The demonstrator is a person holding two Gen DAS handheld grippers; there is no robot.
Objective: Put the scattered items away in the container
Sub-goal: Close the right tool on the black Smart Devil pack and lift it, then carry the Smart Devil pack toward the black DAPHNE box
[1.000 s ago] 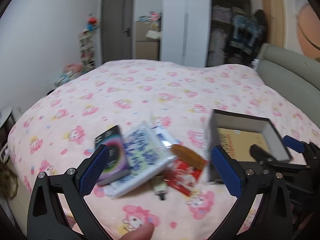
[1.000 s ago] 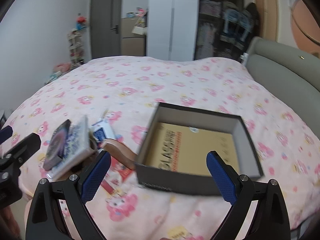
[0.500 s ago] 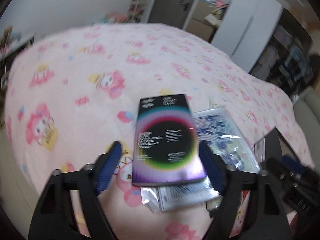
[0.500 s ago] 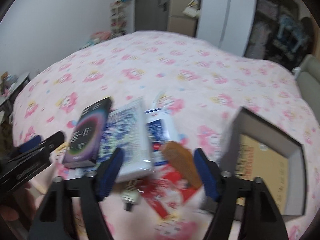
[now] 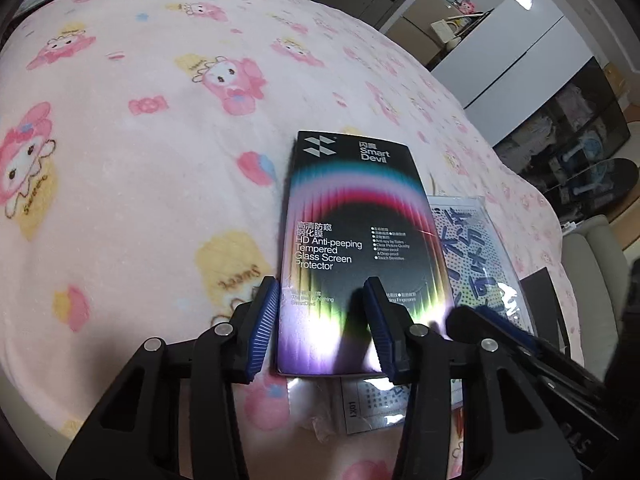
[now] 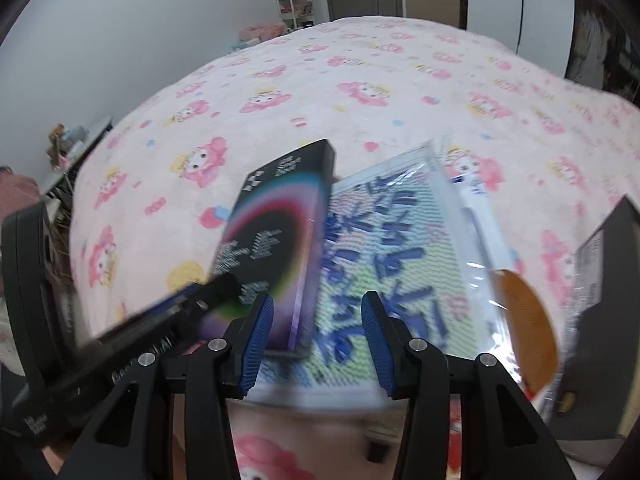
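Both wrist views have closed in on the pile since the earlier frames: a second ago the open container and all the scattered items were in view from further off, and now the screen protector box fills the centre of the left wrist view.

Left tongs – jaws spread, not clamped. One blue pad lies just beside the box's left long edge; the other sits over the printed face near its lower end. Whether either pad touches the box cannot be told. Judgement: this is the approach to a first pick, with nothing yet lifted.

Right tongs – jaws likewise spread and holding nothing, poised over the patterned plastic sleeve at lower centre of the right wrist view. This view is motion-blurred.

Position of task items:
- The box lies on the pink cartoon-print bed cover, overlapping the sleeve.
- An orange-brown item lies at the sleeve's right edge.
- The dark container is only partly in view at the right edge of the right wrist view, well apart from the box.

Legible writing on the box: "Smart Devil", "HD Anti-peeping Tempered Glass Screen Protector". Chinese text sits above the English title, and a bullet list is too small to read reliably. The sleeve carries large blue Chinese characters – too blurred to read.
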